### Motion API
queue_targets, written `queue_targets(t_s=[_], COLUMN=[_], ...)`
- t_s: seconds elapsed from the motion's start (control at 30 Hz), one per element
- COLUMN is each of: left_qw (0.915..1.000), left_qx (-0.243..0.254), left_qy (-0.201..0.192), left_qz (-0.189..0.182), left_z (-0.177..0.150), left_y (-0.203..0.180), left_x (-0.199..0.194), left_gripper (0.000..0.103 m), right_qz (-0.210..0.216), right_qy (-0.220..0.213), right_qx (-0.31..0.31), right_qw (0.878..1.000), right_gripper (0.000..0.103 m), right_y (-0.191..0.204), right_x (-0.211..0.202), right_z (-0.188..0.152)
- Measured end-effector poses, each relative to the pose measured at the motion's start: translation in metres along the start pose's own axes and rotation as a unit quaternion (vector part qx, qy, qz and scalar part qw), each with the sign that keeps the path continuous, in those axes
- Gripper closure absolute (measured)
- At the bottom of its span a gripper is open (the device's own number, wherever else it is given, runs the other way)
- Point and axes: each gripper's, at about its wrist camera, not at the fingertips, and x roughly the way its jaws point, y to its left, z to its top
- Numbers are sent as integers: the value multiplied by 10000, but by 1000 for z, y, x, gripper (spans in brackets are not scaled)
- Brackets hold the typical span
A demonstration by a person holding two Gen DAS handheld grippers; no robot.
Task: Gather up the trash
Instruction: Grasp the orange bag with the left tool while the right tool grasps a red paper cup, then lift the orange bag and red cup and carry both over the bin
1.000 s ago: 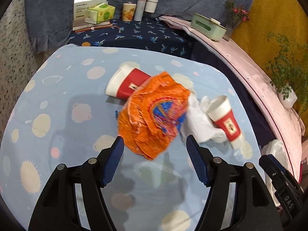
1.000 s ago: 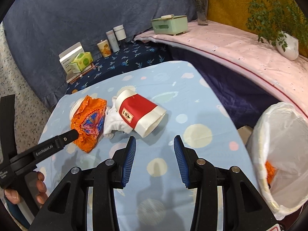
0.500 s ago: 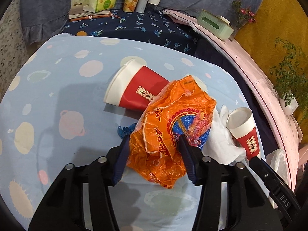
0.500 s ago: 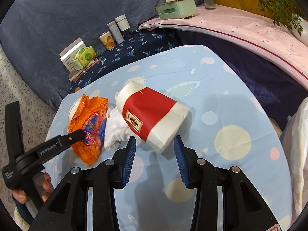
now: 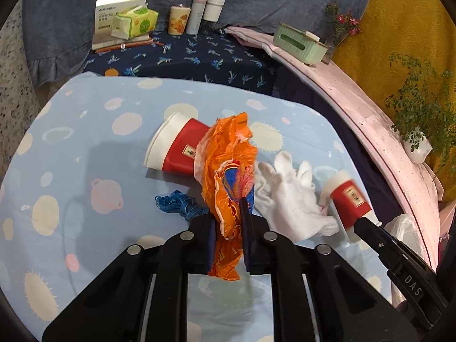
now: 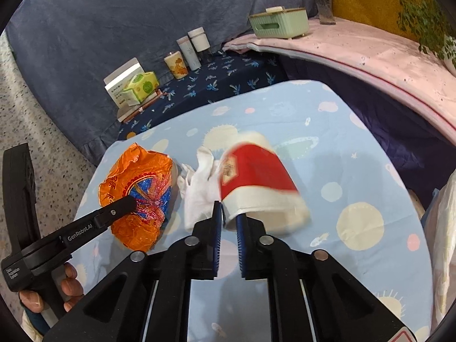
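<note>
My left gripper (image 5: 228, 216) is shut on a crumpled orange wrapper (image 5: 228, 171), which also shows in the right wrist view (image 6: 136, 193). A red and white paper cup (image 5: 176, 151) lies on its side behind the wrapper. My right gripper (image 6: 228, 213) is shut on the rim of a second red and white paper cup (image 6: 256, 182), seen small in the left wrist view (image 5: 347, 199). A white glove (image 5: 287, 193) lies between the wrapper and that cup. A blue string (image 5: 179, 203) lies left of my left gripper.
The trash lies on a light blue patterned tablecloth (image 5: 85, 171). A white bag-lined bin (image 6: 444, 228) stands at the table's right edge. Boxes, a tissue pack (image 5: 134, 22) and bottles (image 5: 205, 14) stand on a dark blue bench behind. A green tissue box (image 6: 279, 22) sits on a pink ledge.
Both grippers have closed: the left one on the orange wrapper, the right one on the rim of the near cup. The wrapper is now bunched up, uncovering the glove.
</note>
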Motion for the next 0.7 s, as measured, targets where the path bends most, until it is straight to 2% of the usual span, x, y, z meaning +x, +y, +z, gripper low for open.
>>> queue_targets(t_s=[0.33,0.7], left_qw=[9981,9912], left_qx=[341,960], left_qy=[-469,-695], left_qz=[-223,-595], left_z=[8,-9], left_y=[-50,-144], left_x=[-58,-100], left_gripper=[89,89], right_qz=[11,-97], right_qy=[-640,-1281], right_qx=[-167,36], right_qw=[9978,9917], right_gripper=[97,97], right_y=[5,-33], right_x=[-69,-154], right_z=[14,16])
